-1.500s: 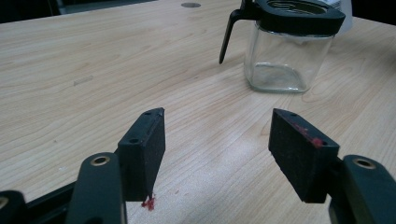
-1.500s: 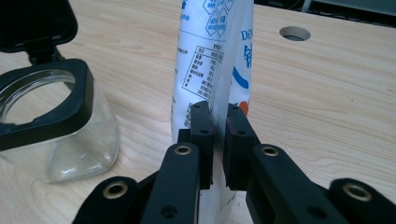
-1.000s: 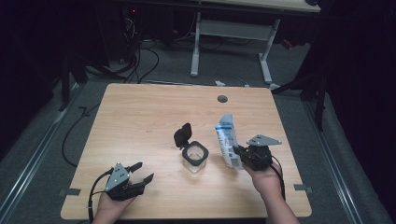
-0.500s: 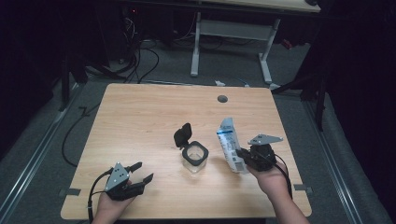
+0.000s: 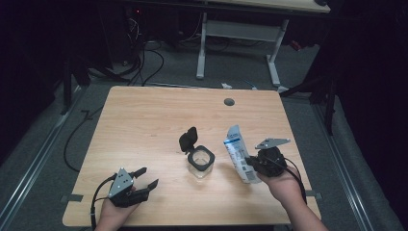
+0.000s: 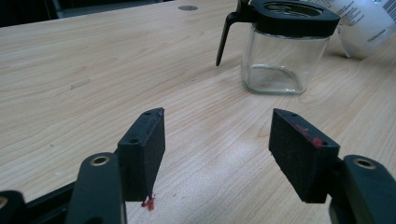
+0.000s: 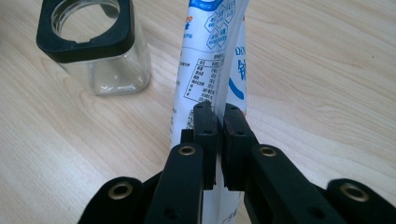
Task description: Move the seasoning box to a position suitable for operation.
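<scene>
Your right hand-held gripper (image 5: 251,166) is clenched on a white-and-blue pouch (image 5: 238,153), its jaws pinching the thin film low on the pack, as the right gripper view shows (image 7: 219,126). Gripping it there keeps the top free and pointed up toward 11 o'clock, probably so you can tip it over the jar (image 5: 200,161). The jar stands on the counter (image 5: 144,120) at 9 o'clock from the pouch, near but apart, with its black flip lid (image 5: 188,139) swung back at 11 o'clock, leaving the mouth clear for pouring.

Your left hand-held gripper (image 5: 144,177) rests released at the counter's 7 o'clock corner, jaws wide with nothing between them (image 6: 219,154), well apart from the jar, seemingly waiting to steady it.

Against a second ago, the pouch and your right hand have drifted slightly toward 5 o'clock, a little farther from the jar. The left hand has kept its place, and the jar has not moved.
</scene>
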{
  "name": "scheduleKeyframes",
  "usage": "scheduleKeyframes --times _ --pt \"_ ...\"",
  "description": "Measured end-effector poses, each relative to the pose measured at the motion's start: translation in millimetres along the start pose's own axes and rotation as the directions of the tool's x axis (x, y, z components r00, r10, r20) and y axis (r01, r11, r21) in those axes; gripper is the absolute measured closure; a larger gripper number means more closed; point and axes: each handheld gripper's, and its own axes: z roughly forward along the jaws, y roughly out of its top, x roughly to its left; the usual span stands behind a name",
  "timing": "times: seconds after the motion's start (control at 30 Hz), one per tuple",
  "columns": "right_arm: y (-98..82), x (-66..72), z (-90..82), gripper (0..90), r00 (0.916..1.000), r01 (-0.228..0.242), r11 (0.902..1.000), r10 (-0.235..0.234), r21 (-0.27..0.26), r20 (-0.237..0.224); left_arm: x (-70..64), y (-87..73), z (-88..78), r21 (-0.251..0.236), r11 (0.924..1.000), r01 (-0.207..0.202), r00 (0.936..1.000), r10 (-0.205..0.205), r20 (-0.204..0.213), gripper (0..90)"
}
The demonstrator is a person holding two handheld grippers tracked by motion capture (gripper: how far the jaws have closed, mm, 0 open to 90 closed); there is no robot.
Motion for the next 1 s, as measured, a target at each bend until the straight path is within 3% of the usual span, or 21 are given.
scheduleKeyframes --times 0.37,1.0 --pt "8.6 -0.1 -3.1 88.1 0.9998 0.021 0.9904 -0.020 0.137 -0.004 -0.9 0.1 0.2 0.006 1.0000 -0.006 0.9999 0.006 0.008 36.5" --pt "17.7 -1.6 -7.1 89.9 0.9994 0.033 0.9671 -0.030 0.252 -0.017 -2.2 -0.4 1.8 0.002 1.0000 -0.009 0.9999 0.009 0.015 36.5"
